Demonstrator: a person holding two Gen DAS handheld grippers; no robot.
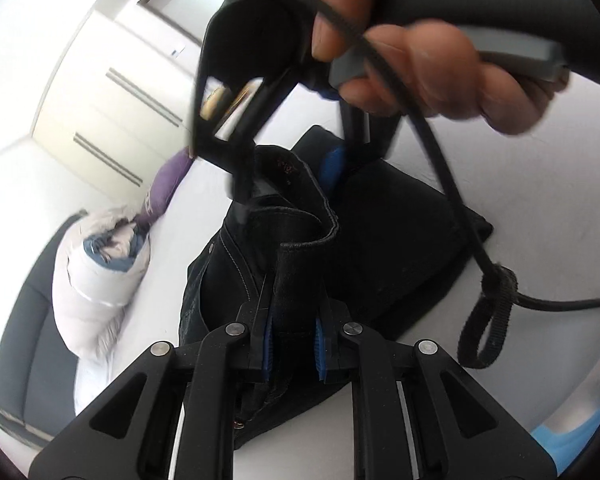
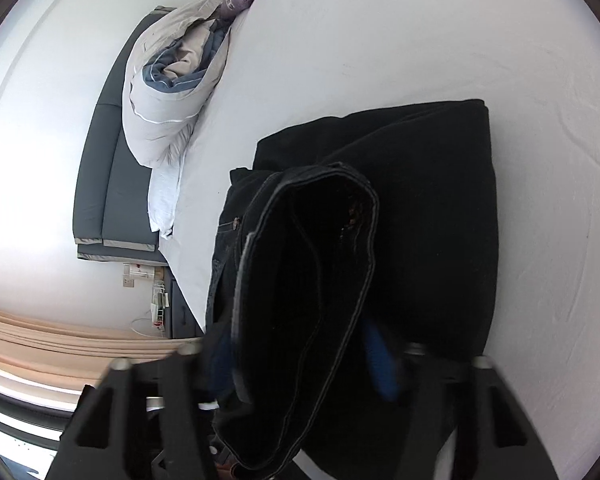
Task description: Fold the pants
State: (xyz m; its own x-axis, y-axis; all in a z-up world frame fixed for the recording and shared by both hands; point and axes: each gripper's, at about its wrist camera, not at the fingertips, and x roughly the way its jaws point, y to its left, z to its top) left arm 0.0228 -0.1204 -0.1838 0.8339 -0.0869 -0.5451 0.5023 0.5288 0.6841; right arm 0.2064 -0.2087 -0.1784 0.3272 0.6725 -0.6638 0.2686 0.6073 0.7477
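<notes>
Black denim pants [image 2: 420, 208] lie partly folded on the bed [image 2: 460, 40] — both our hand-held grippers, left [image 1: 293, 336] and right [image 2: 300, 360], pinch the raised end; one fold seems left.

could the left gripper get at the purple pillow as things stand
Probably not. The left gripper is shut on the pants, so it is occupied, and the purple pillow lies far across the bed, beyond the rolled duvet.

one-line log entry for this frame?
left gripper: shut on pants | right gripper: holds waistband | pants partly lifted off bed
</notes>
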